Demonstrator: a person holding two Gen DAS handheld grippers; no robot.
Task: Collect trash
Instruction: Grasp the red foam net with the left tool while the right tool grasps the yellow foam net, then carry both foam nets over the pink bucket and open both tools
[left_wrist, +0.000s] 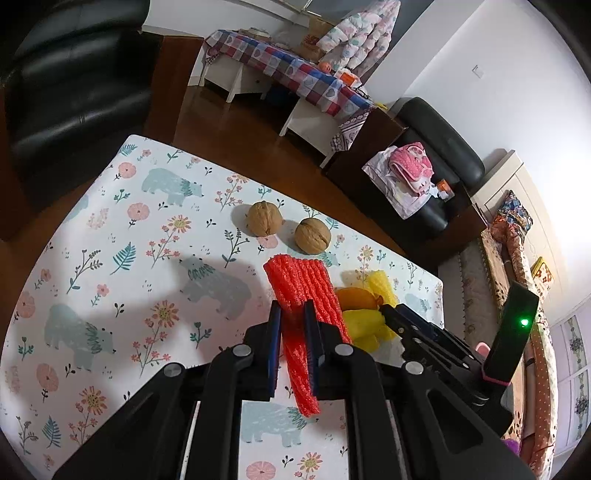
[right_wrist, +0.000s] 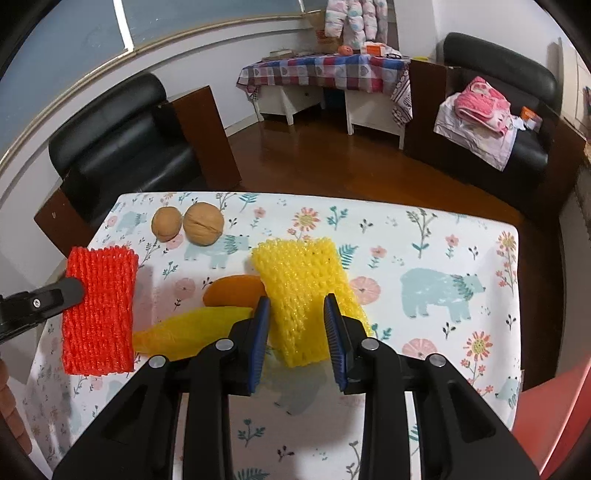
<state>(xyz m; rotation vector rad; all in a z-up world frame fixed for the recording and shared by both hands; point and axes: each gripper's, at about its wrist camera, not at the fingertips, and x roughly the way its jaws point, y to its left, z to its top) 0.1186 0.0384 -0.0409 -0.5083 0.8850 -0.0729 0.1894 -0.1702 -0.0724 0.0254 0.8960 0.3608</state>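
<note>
My left gripper (left_wrist: 291, 314) is shut on a red foam net sleeve (left_wrist: 306, 291) and holds it edge-up above the table; the sleeve also shows in the right wrist view (right_wrist: 99, 310) with a left finger (right_wrist: 48, 295) on it. My right gripper (right_wrist: 297, 314) is open with its jaws on either side of a yellow foam net sleeve (right_wrist: 303, 291) that lies on the table. Beside it lie a crumpled yellow wrapper (right_wrist: 184, 332) and an orange peel piece (right_wrist: 236, 290). Two walnuts (right_wrist: 203, 223) sit further back.
The table has a floral bear-print cloth (right_wrist: 436, 280). Black armchairs (right_wrist: 118, 147) stand beyond its far edge, one with pink clothes (right_wrist: 484, 103). A checkered-cloth bench (right_wrist: 325, 74) is at the back over wooden floor.
</note>
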